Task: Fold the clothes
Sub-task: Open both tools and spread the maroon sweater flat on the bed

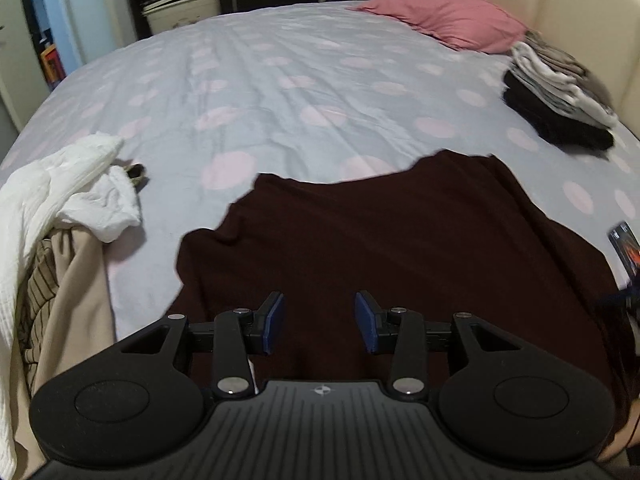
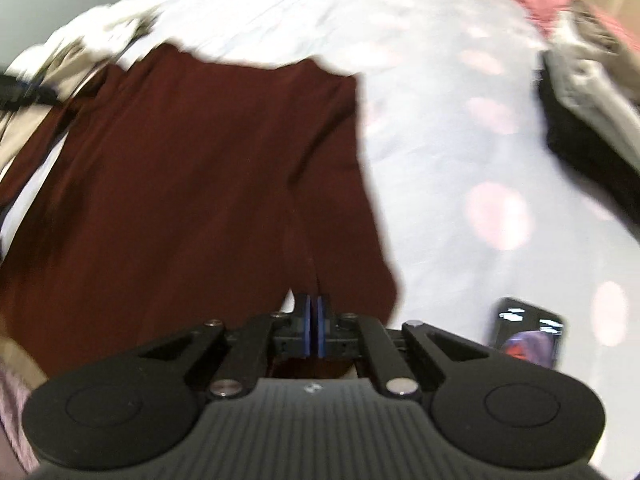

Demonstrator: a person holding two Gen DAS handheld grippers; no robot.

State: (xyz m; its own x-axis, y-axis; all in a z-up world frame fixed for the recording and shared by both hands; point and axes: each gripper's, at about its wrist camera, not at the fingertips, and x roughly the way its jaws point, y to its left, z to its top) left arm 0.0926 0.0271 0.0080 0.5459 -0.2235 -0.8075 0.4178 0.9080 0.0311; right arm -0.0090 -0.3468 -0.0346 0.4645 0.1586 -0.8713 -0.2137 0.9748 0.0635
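Note:
A dark maroon garment (image 1: 400, 240) lies spread on the bed near its front edge; it also shows in the right wrist view (image 2: 180, 180). My left gripper (image 1: 320, 320) is open and empty, held just above the garment's near part. My right gripper (image 2: 314, 320) is shut on the maroon garment, with a fold of the cloth pinched between its blue pads (image 2: 307, 328) near the garment's right edge. The right wrist view is blurred by motion.
The bed has a pale blue sheet with pink dots (image 1: 280, 80). A heap of white and beige unfolded clothes (image 1: 60, 220) lies at the left. A stack of folded clothes (image 1: 560, 96) and a pink pillow (image 1: 448, 16) lie at the far right. A phone (image 2: 528, 332) lies right of the garment.

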